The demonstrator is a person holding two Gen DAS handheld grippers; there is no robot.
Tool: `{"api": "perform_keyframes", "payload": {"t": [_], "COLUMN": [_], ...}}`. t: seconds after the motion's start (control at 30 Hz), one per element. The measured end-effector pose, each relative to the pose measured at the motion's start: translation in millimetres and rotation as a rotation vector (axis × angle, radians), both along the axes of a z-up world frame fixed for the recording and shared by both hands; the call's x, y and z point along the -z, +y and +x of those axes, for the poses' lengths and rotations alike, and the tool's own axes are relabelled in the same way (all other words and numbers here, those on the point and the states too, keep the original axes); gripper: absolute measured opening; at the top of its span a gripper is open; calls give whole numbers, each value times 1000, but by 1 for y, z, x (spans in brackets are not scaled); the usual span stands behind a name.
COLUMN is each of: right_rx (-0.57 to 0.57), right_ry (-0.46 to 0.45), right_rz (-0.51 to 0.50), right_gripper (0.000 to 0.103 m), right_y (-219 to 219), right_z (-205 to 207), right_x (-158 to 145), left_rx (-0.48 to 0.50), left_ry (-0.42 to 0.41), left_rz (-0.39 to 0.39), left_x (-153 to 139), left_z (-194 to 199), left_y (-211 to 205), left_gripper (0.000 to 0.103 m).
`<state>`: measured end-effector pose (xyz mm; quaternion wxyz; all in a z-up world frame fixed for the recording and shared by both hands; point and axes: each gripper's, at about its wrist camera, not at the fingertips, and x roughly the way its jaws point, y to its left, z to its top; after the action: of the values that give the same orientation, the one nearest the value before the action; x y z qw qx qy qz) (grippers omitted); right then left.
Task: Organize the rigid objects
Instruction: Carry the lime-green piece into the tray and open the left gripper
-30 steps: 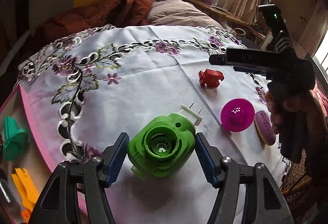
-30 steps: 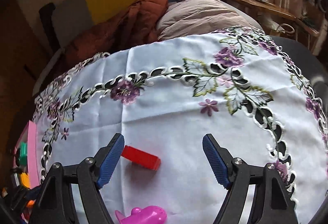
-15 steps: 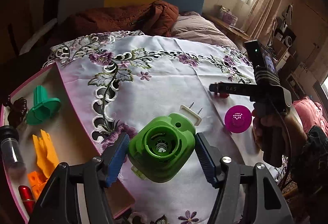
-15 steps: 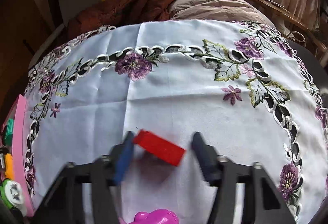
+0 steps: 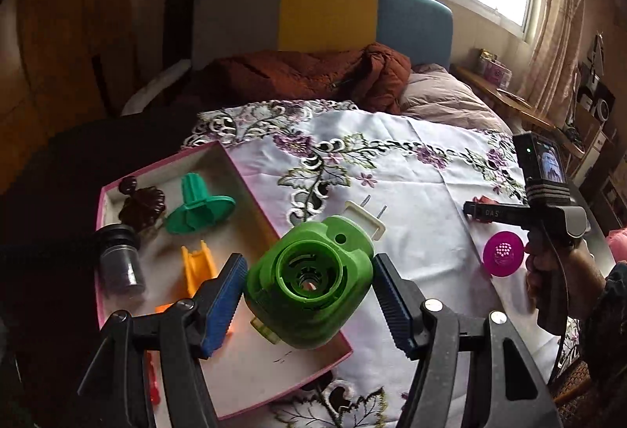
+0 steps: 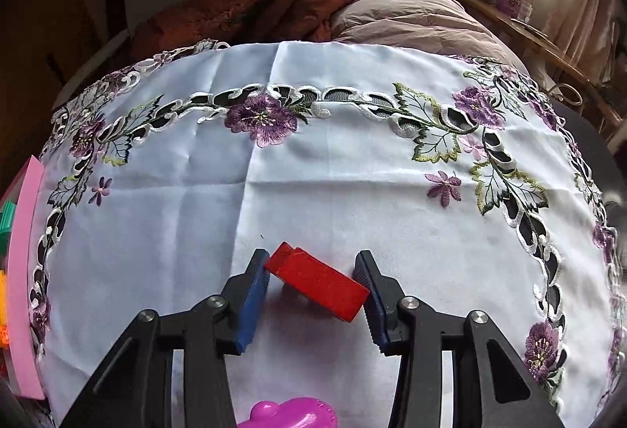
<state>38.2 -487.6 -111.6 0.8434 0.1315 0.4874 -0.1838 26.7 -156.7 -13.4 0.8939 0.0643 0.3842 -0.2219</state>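
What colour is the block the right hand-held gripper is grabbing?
Red block; clearest in the right wrist view.

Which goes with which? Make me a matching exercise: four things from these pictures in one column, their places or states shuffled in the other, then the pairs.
Things
1. green plug-in device
2. red block
3. teal funnel piece
4. magenta disc

Places or states
A. lying flat on the tablecloth
B. resting inside the pink box
C. clamped in the left gripper
D. tilted, pinched in the right gripper

Pairs: 1-C, 2-D, 3-B, 4-A
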Motion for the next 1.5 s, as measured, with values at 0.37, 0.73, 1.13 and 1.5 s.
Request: {"api": "perform_keyframes", "payload": {"t": [0.37, 0.73, 1.13, 1.5], "right_rx": [-12, -23, -47, -85], "right_ry": [1, 2, 12, 9], "right_rz": [-32, -51, -66, -62], "right_gripper": [46, 46, 46, 46], "right_y": [3, 6, 10, 17], "right_z": [-1, -1, 2, 7], "right_x": [-2, -3, -4, -5], "left_rx": [-243, -404, -449, -442], "left_ry": [-22, -18, 44, 82], "left_rz": [12, 8, 4, 24], "left_x": [-7, -5, 9, 30], "left_z": [12, 19, 34, 58], "left_y": [74, 131, 141, 115], "left_gripper": [66, 66, 66, 66]}}
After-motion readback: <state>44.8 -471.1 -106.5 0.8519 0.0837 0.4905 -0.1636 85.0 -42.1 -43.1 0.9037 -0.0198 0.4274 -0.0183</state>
